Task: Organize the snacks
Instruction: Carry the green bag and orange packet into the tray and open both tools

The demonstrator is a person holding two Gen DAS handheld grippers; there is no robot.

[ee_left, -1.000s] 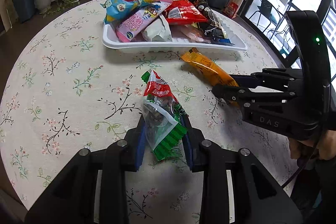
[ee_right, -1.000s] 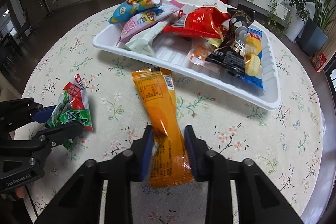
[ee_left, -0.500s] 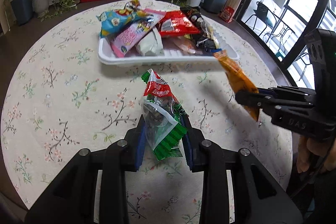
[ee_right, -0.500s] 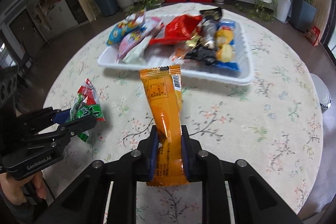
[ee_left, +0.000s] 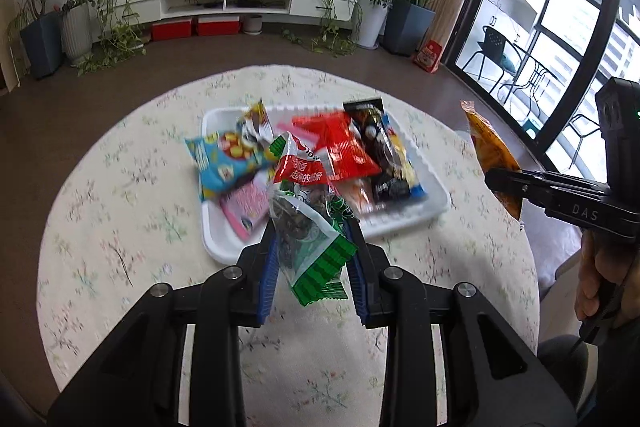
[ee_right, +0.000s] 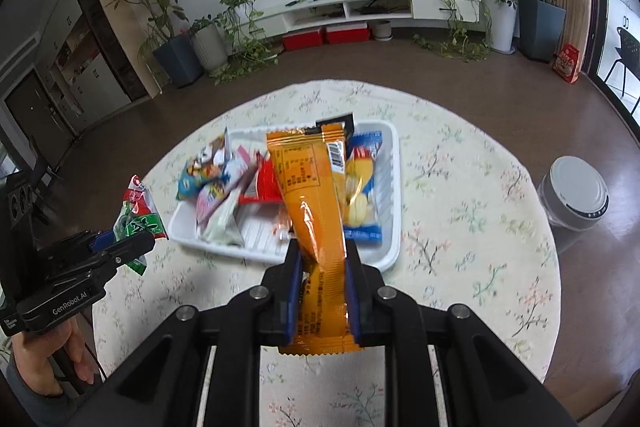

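Note:
My left gripper (ee_left: 312, 251) is shut on a green and red snack packet (ee_left: 306, 211) and holds it in the air, well above the table and in front of the white tray (ee_left: 428, 209). My right gripper (ee_right: 323, 263) is shut on a long orange snack packet (ee_right: 316, 195), also lifted high in front of the tray (ee_right: 394, 223). Each gripper shows in the other view: the right one with the orange packet (ee_left: 494, 163) at the right, the left one with the green packet (ee_right: 138, 219) at the left. The tray holds several snack bags.
The tray sits on a round table with a floral cloth (ee_left: 120, 227). A white lidded bin (ee_right: 572, 195) stands on the floor right of the table. Plants, a low white TV cabinet and glass doors lie beyond.
Both grippers have risen well above the table, each carrying its packet. The orange packet has left the tabletop and now hangs upright. The table and tray look smaller and farther.

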